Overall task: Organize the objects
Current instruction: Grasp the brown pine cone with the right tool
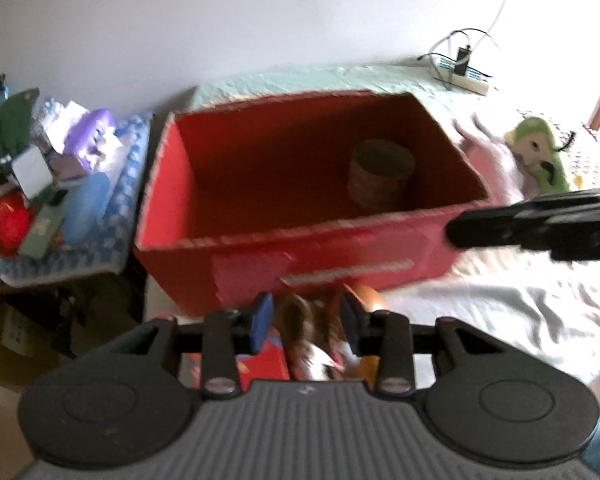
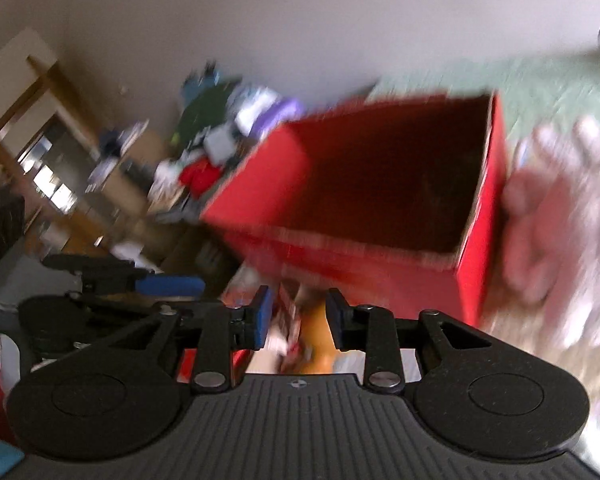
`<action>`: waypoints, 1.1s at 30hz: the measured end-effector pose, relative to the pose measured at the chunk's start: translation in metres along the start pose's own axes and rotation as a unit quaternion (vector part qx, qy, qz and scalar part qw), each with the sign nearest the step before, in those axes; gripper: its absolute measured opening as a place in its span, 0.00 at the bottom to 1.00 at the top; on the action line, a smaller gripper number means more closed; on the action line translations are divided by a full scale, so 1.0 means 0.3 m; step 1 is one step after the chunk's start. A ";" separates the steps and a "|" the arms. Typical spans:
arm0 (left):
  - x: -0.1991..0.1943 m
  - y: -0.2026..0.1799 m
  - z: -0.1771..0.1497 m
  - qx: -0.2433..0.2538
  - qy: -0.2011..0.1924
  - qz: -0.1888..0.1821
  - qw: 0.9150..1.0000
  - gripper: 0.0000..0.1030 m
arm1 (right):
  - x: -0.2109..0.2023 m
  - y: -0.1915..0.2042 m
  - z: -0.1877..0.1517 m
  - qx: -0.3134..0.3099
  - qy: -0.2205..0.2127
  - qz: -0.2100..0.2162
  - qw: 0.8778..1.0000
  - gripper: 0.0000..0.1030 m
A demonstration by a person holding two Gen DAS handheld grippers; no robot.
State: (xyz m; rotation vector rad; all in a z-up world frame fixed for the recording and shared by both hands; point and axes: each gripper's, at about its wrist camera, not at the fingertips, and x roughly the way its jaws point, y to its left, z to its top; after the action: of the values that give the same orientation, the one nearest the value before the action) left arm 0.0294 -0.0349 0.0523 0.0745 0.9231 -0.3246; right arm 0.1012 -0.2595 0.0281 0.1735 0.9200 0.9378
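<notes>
While only one thing sits in the red box (image 1: 260, 208) so far, a small woven basket (image 1: 382, 174) toward its far right corner, I judge the sorting to be early: most of the box floor is bare, and several things are not yet put away. On the bed (image 1: 500, 312), just beside the box's right wall, lie a pink plush (image 1: 496, 168) and a green plush (image 1: 544, 160). The heap of clutter (image 1: 40, 184) past the box's left side also looks unsorted, though I cannot say it belongs to the job.

My left gripper (image 1: 306, 316) hangs just short of the box's near wall, at the bed's near left corner, with its blue pads (image 1: 262, 320) part spread. Something brown and orange (image 1: 360, 300) shows between and below them, but it is too blurred to name, and I cannot tell whether the pads press on it or merely frame it.

My right gripper (image 2: 298, 316) is also part spread, near the box's near corner, with blurred red, white and orange stuff behind the gap; nothing there looks pinched. From the right wrist view the box opening lies ahead and above the fingers, the pink plush to its right. If the brown thing is in hand, it needs lifting over the near wall and letting go inside.
</notes>
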 end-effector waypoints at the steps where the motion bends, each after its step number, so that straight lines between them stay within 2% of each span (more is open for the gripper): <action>1: -0.002 -0.008 -0.015 -0.007 0.005 -0.008 1.000 0.39 | 0.018 -0.008 -0.015 0.003 0.018 0.007 1.000 0.32; 6: 0.030 -0.063 -0.125 -0.049 0.055 -0.060 0.995 0.41 | 0.111 -0.062 -0.083 0.045 0.106 0.037 0.993 0.37; 8: 0.053 -0.095 -0.168 -0.060 0.076 -0.085 0.992 0.50 | 0.133 -0.069 -0.103 0.049 0.132 0.043 0.989 0.38; 13: 0.103 -0.158 -0.243 -0.085 0.101 -0.096 0.987 0.58 | 0.144 -0.099 -0.149 0.061 0.166 0.051 0.983 0.44; 17: 0.149 -0.168 -0.267 -0.106 0.121 -0.094 0.982 0.58 | 0.140 -0.118 -0.163 0.085 0.183 0.069 0.977 0.45; 22: 0.184 -0.174 -0.268 -0.124 0.123 -0.088 0.981 0.58 | 0.144 -0.147 -0.178 0.107 0.198 0.079 0.971 0.45; 29: 0.216 -0.177 -0.267 -0.129 0.140 -0.092 0.977 0.41 | 0.171 -0.162 -0.196 0.145 0.224 0.101 0.958 0.47; 33: 0.228 -0.180 -0.274 -0.127 0.146 -0.081 0.978 0.40 | 0.151 -0.163 -0.197 0.141 0.229 0.104 0.958 0.44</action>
State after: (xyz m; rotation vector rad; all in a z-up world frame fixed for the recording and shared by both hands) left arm -0.0122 -0.0861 -0.0476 -0.1945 1.2586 -0.3506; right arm 0.0991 -0.2694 -0.0602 0.3074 1.4881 1.0589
